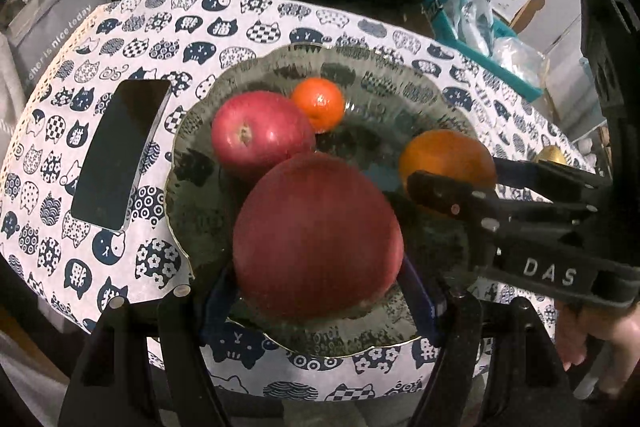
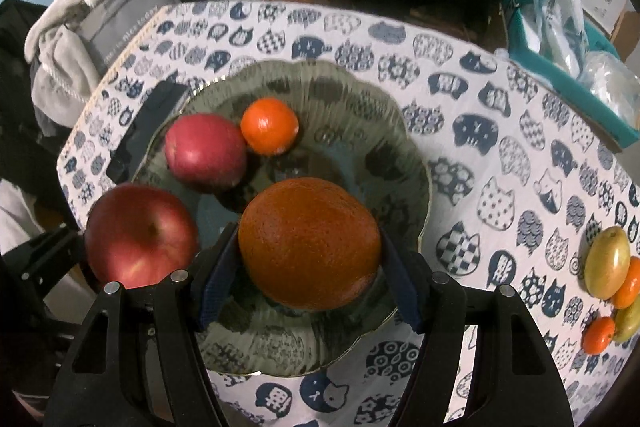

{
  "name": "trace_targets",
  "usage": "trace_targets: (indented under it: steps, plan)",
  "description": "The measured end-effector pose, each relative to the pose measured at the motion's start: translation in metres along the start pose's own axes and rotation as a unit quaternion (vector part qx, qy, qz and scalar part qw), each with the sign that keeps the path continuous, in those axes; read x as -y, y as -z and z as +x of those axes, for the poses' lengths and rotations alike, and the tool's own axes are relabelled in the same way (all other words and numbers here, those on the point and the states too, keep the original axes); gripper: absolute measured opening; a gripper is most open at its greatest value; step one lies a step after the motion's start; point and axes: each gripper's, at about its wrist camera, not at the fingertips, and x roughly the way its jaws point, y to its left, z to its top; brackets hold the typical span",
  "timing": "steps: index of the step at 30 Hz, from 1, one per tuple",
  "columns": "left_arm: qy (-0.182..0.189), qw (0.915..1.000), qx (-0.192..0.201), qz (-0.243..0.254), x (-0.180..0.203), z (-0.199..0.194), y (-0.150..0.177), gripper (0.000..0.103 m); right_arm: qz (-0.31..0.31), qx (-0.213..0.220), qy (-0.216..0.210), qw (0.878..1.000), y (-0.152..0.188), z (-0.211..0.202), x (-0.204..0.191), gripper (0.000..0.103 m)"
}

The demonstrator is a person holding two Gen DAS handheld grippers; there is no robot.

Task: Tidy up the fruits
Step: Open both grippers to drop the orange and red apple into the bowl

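Four fruits sat over the glass plate (image 2: 404,147), two of them carried in grippers. The left gripper (image 1: 316,291) held a large red apple (image 1: 318,235) between its blue pads, jaws about half apart and pressed to the fruit's sides, above the near rim of the plate. The right gripper (image 2: 308,267) held a big orange (image 2: 310,243) the same way, pads against both flanks, over the near half of the plate; in the left wrist view the same gripper reached in from the right edge, with a hand (image 1: 596,343) on its handle. Whether either held fruit touched the plate could not be told. A smaller red apple (image 2: 206,151) rested on the far left part of the plate, and a small mandarin (image 2: 270,125) lay just beside it, touching or nearly so. The plate stood on a desk under a white cloth printed with blue cat heads (image 2: 472,131). A dark phone (image 1: 120,155) lay flat on the cloth just left of the plate. Near the right edge of the desk, well apart from the plate, a cluster of loose fruit waited: a yellow-green apple (image 2: 608,263), a second one partly hidden below it, and two small mandarins (image 2: 598,335) pressed close. A grey heap of clothing (image 2: 100,23) lay beyond the far left edge of the desk, and a teal bin (image 2: 560,67) holding plastic bags stood beyond the far right.
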Motion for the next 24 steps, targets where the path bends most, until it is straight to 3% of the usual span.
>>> trace_targets:
  steps: [3,5,8,15,24]
  plan:
    - [-0.003,1.0000,-0.008,-0.004,-0.001,0.006,0.000,0.075,-0.001,-0.011,0.000,1.000,0.003,0.007,-0.001,0.069]
    - [-0.005,1.0000,-0.004,0.001,0.001,0.003,0.000,0.069,-0.002,-0.021,0.001,1.000,0.005,0.011,0.000,0.070]
    - [-0.019,0.9997,0.002,0.013,0.006,-0.001,0.000,0.072,0.006,-0.022,-0.008,1.000,0.007,0.013,0.002,0.069]
    - [-0.016,0.9996,0.009,0.022,0.012,-0.010,-0.001,0.074,0.006,0.009,-0.001,1.000,0.006,-0.005,0.001,0.069]
    - [-0.005,0.9987,0.047,0.021,0.024,-0.035,-0.008,0.077,0.026,0.065,-0.002,0.998,0.002,-0.048,0.013,0.069]
